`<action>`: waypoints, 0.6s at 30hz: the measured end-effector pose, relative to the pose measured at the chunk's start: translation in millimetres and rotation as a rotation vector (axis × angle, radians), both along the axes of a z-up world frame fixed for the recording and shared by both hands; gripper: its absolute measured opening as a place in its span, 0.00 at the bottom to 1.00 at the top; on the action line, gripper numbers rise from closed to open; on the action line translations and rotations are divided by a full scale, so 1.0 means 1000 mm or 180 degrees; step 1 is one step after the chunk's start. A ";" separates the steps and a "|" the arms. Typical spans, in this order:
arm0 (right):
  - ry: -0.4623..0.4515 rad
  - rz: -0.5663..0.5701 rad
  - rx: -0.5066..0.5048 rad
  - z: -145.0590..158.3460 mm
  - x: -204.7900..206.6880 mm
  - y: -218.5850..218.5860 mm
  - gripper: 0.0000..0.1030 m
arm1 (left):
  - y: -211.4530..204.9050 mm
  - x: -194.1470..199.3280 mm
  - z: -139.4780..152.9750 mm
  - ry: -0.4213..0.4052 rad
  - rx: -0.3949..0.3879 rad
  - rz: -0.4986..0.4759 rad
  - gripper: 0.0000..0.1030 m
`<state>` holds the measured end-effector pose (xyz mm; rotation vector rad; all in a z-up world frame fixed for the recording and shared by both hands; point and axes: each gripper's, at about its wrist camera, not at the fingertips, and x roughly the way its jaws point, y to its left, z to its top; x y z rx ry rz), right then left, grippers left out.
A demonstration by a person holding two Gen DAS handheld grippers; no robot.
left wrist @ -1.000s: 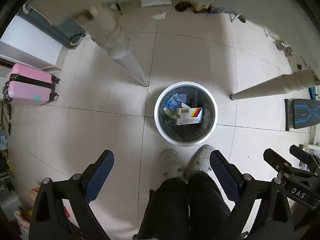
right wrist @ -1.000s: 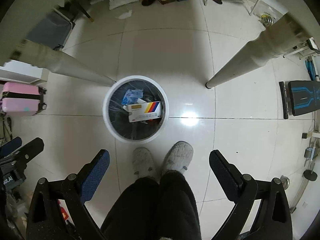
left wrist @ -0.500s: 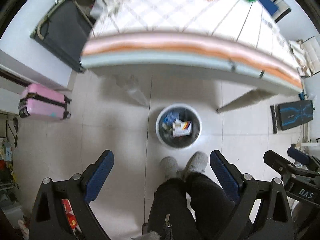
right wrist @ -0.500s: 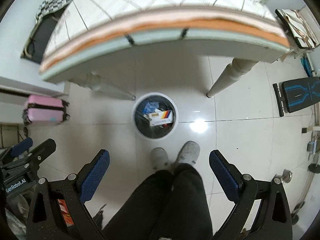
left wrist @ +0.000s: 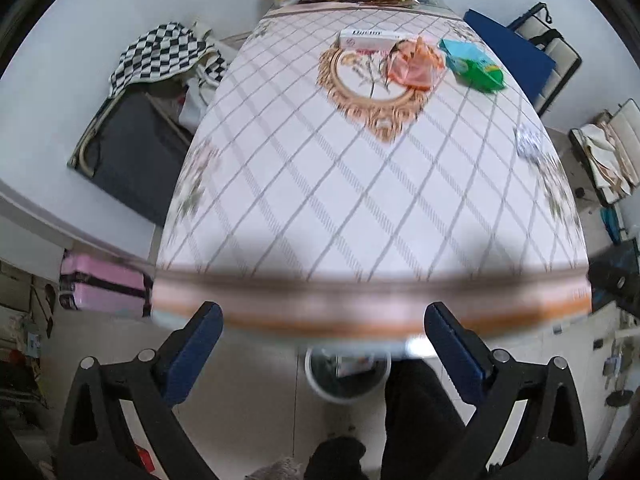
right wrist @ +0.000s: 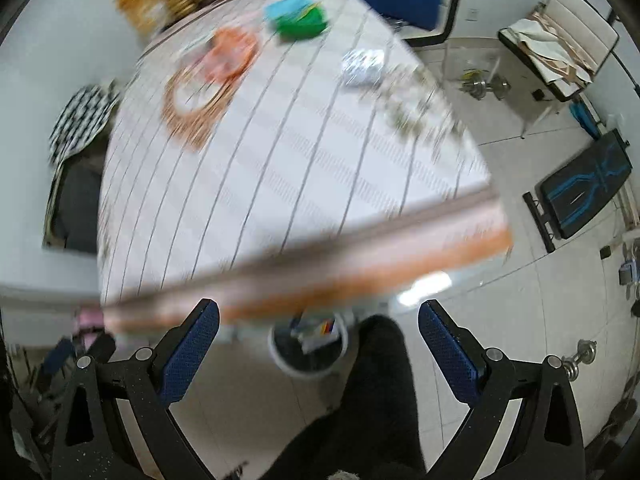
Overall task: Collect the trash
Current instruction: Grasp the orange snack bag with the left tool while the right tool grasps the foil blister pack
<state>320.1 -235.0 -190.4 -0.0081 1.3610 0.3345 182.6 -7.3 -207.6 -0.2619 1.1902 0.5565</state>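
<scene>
Trash bin (left wrist: 346, 376) sits under the table (left wrist: 372, 184); both grippers' jaws spread, empty.

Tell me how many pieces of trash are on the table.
4: a white box at the far end, an orange wrapper beside it, a green packet further right, and a silvery wrapper near the right edge.

Glossy floor tiles (right wrist: 500, 320), smooth printed tablecloth (left wrist: 360, 200), crinkly orange plastic bag (left wrist: 414, 66)

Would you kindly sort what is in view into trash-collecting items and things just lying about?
Job:
white box
orange plastic bag
green packet
crumpled foil wrapper
trash bin

Lying about:
pink suitcase
checkered cloth
dumbbell
</scene>
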 end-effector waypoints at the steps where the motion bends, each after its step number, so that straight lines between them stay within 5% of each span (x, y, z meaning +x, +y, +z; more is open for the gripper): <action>1: -0.0006 -0.0053 -0.0014 -0.005 0.025 0.000 0.98 | 0.004 0.025 -0.005 0.0045 0.0049 0.0032 1.00; 8: 0.0202 -0.0384 -0.0132 -0.070 0.208 0.012 0.98 | 0.026 0.141 -0.034 0.0350 0.0034 0.0214 1.00; 13: 0.0262 -0.0322 -0.0211 -0.117 0.282 0.044 0.98 | 0.043 0.201 -0.049 0.0478 0.0021 0.0333 1.00; 15: 0.0233 -0.0249 -0.0339 -0.129 0.293 0.058 0.90 | 0.049 0.219 -0.052 0.0505 0.0016 0.0344 1.00; 18: 0.0088 -0.0080 -0.0536 -0.135 0.292 0.082 0.65 | 0.059 0.245 -0.055 0.0511 -0.0011 0.0337 1.00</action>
